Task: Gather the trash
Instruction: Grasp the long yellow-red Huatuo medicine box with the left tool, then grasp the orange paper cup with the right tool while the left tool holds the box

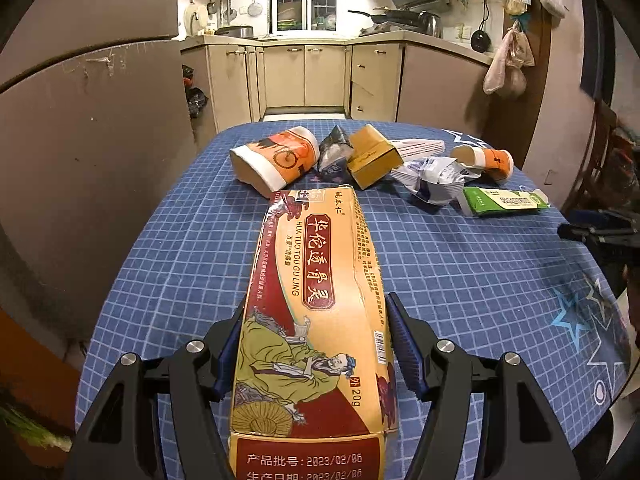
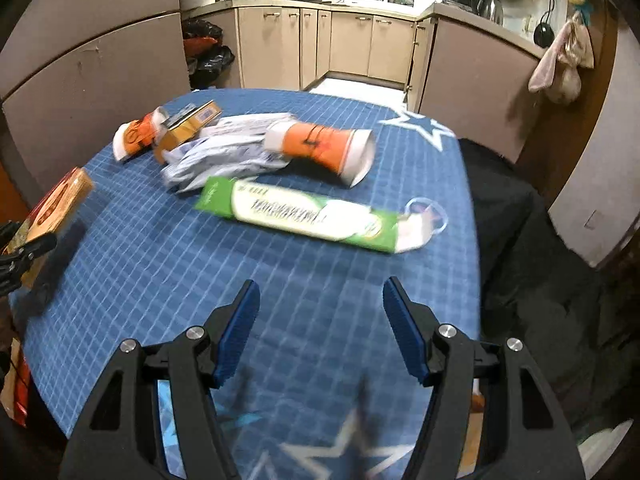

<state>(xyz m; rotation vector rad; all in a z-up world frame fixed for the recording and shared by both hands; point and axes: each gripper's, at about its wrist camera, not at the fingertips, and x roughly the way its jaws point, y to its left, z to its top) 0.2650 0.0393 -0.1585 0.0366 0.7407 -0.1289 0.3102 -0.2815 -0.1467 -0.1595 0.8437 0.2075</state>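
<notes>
My left gripper (image 1: pixel 316 344) is shut on a long yellow-and-red medicine box (image 1: pixel 316 300), which it holds above the blue checked tablecloth (image 1: pixel 460 272); the box also shows at the left edge of the right wrist view (image 2: pixel 56 208). My right gripper (image 2: pixel 318 328) is open and empty above the cloth, short of a green-and-white box (image 2: pixel 296 216). Beyond lie an orange paper cup (image 2: pixel 324 148), crumpled white wrappers (image 2: pixel 224 156), a small brown box (image 2: pixel 188 128) and a squashed orange cup (image 2: pixel 134 136).
The round table's edge curves close on the right, with a dark chair (image 2: pixel 520 240) beside it. Kitchen cabinets (image 2: pixel 320 44) stand behind, and black bags (image 2: pixel 208 56) lie on the floor at the back left. A grey fridge (image 1: pixel 92 128) stands to the left.
</notes>
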